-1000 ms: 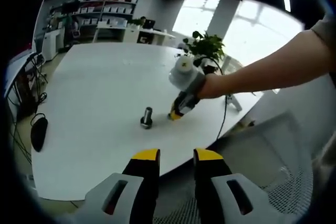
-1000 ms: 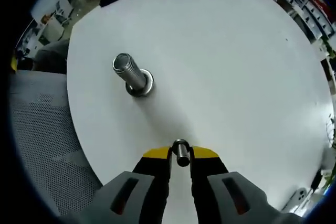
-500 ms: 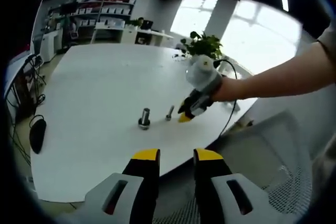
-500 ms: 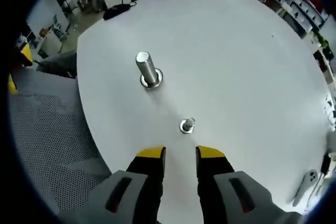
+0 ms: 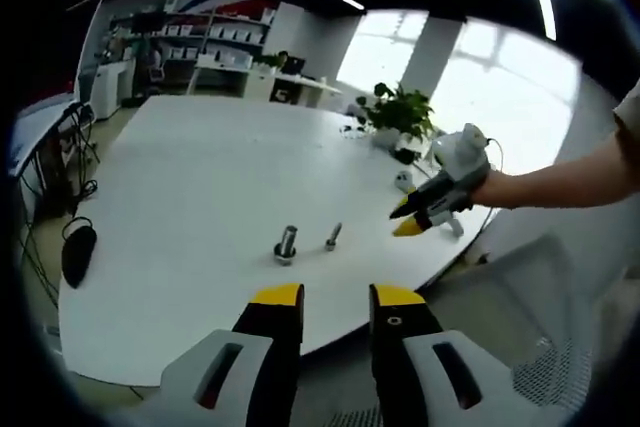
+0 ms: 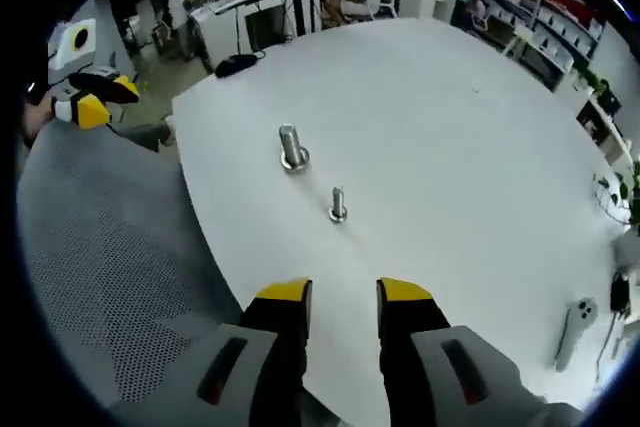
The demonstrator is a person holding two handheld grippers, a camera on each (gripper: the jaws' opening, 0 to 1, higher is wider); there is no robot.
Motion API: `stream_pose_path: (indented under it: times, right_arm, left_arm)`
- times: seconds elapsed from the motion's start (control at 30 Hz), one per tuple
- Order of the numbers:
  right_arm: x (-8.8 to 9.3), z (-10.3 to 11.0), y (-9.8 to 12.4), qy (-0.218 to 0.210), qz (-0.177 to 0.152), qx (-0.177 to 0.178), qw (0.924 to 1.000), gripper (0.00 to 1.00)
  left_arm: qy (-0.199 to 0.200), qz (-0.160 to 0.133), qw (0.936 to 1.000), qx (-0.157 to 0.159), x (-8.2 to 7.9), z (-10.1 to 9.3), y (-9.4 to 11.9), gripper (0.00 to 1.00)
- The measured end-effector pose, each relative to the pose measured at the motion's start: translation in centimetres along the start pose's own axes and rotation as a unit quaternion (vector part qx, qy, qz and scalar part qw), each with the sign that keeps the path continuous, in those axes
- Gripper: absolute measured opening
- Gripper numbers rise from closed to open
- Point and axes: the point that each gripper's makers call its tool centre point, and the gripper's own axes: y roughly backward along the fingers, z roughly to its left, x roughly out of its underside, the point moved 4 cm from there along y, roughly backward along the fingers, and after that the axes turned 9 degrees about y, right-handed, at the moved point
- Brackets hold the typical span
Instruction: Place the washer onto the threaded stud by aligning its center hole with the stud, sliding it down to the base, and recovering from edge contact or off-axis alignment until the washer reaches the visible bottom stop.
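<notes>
Two metal pieces stand upright on the white round table (image 6: 470,147). One is a thick threaded stud (image 6: 292,147) (image 5: 287,244) with a wider ring at its base. The other is a thinner small stud (image 6: 338,205) (image 5: 332,237) with a flange at its foot, close beside it. My right gripper (image 6: 344,293) is open and empty, well back from both, over the table's near edge. It also appears in the left gripper view (image 5: 412,219), held by a hand. My left gripper (image 5: 337,297) is open and empty, off the table's edge, and appears in the right gripper view (image 6: 88,99).
A grey mesh chair (image 6: 100,277) sits against the table's edge below the grippers. A black mouse (image 5: 75,252) lies at the table's left edge. A white handheld device (image 6: 570,332) and a potted plant (image 5: 400,112) are at the far side. Office desks stand beyond.
The right gripper opened, left the small stud standing beside the thick one, and drew back off the table. The left gripper stayed about where it was.
</notes>
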Motion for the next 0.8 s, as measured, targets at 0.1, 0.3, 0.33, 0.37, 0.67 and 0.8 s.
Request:
stream_pose_path:
  times: [0.1,0.3,0.33,0.37,0.67,0.8]
  right_arm:
    - [0.1,0.6,1.4,-0.028,-0.038,-0.001,0.9989,0.28]
    - [0.5,2.8,3.9,-0.018,-0.071,-0.015,0.9972,0.3]
    - [0.5,3.0,4.3,-0.011,-0.076,-0.014,0.997,0.3]
    - [0.6,3.3,4.8,-0.01,-0.081,-0.013,0.9966,0.3]
    - [2.2,5.6,6.9,-0.049,-0.111,-0.026,0.9922,0.31]
    - [2.0,6.4,7.7,-0.07,-0.136,-0.033,0.9876,0.31]
  left_arm:
    - [0.005,-0.013,0.9999,-0.002,-0.4,0.0,0.1,0.24]
    - [0.031,-0.054,0.9979,-0.021,-1.4,0.6,0.5,0.26]
    - [0.032,-0.053,0.9978,-0.022,-1.3,0.7,0.6,0.27]
    - [0.031,-0.052,0.9979,-0.023,-1.3,0.7,0.5,0.27]
    - [0.031,-0.055,0.997,-0.044,-1.4,1.1,0.7,0.29]
    - [0.039,-0.07,0.9956,-0.047,-1.7,1.3,0.9,0.31]
